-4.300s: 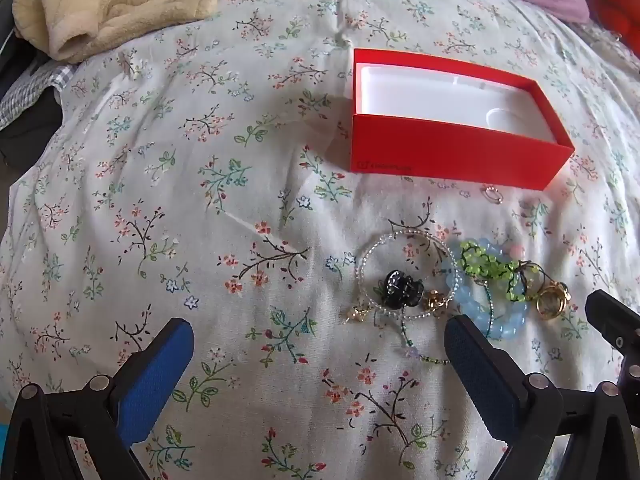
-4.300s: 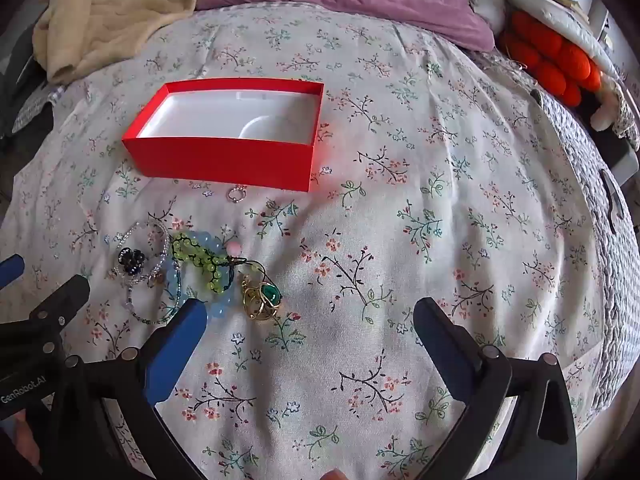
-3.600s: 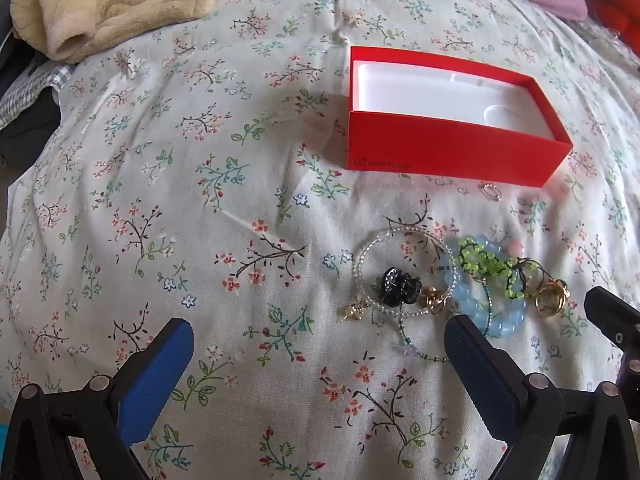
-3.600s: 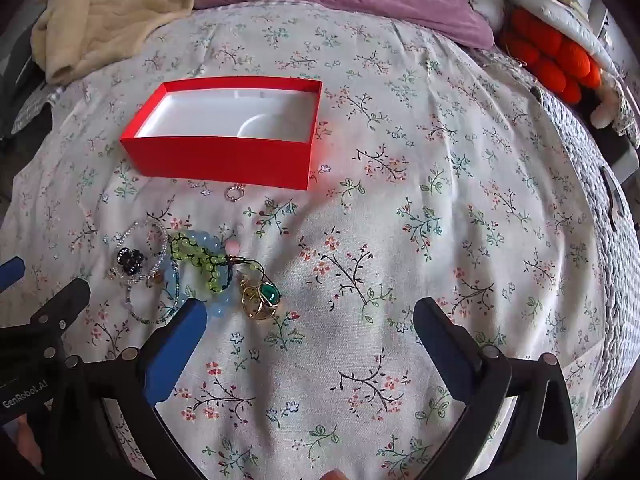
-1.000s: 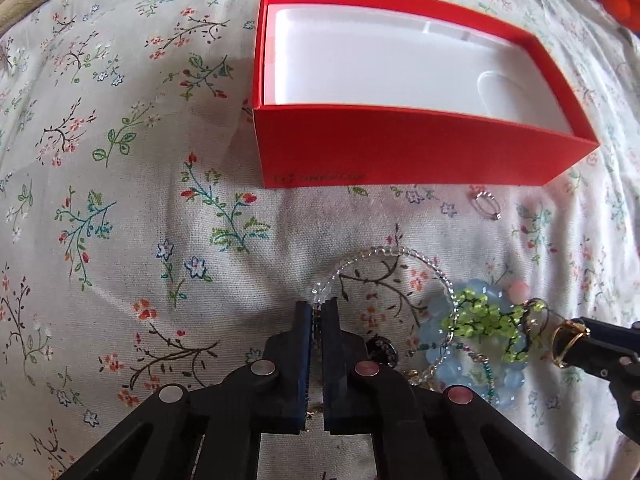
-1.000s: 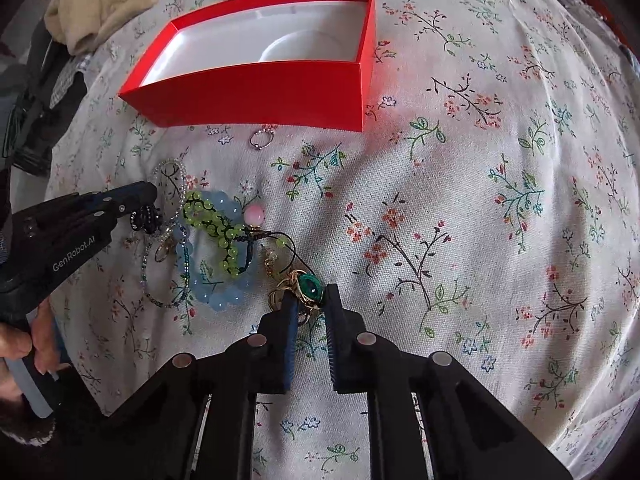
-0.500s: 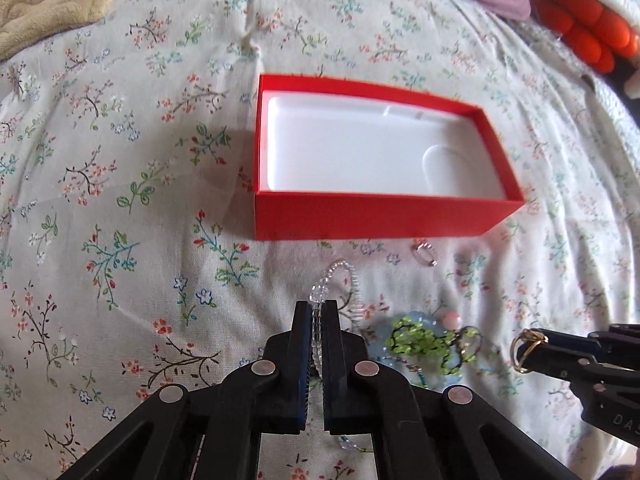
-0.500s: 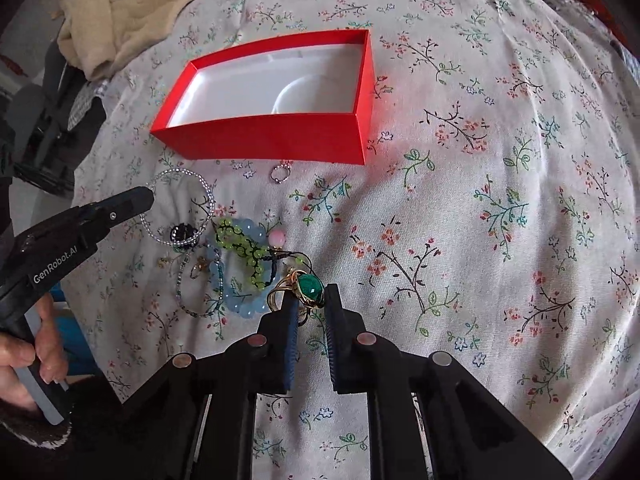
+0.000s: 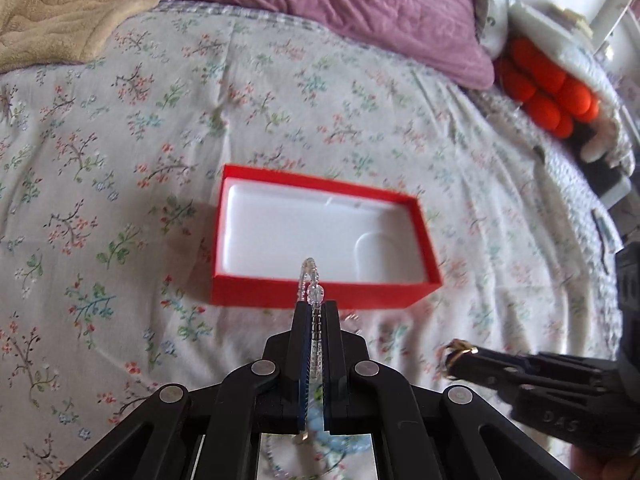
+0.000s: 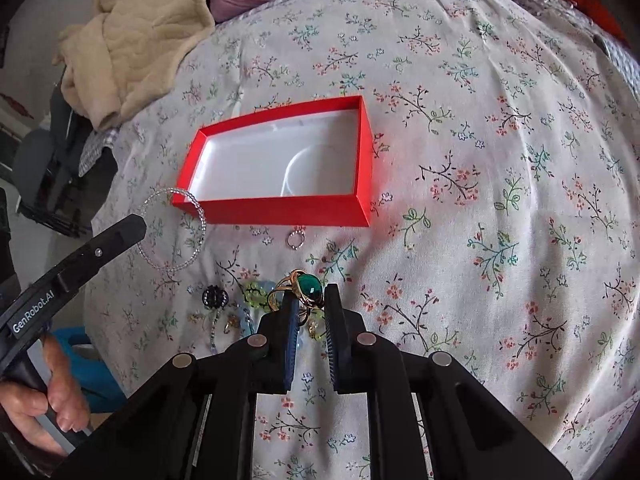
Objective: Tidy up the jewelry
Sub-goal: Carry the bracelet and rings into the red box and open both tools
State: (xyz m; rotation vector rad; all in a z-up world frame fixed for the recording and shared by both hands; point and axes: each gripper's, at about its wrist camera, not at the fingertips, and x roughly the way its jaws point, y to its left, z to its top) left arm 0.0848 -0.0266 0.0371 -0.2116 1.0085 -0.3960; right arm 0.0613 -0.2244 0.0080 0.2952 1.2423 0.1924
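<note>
On the floral bedspread [image 10: 480, 160], one red box [image 10: 280, 212]; left claw [image 9: 315, 312] pinches one clear bracelet [image 10: 174, 230], right claw [image 10: 308, 300] one ring [image 10: 306, 286].

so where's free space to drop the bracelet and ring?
Red box is bare inside. Open bedspread lies right of it. Crowded: jewelry pile in front of the box's left half, small ring by its front wall.

Red box [image 10: 280, 210] with white inside; clear bead bracelet [image 10: 173, 230]; gold ring [image 10: 302, 290], green stone; white floral bedsheet [image 10: 500, 200]; purple pillow [image 9: 360, 12]; beige blanket [image 10: 140, 32].
</note>
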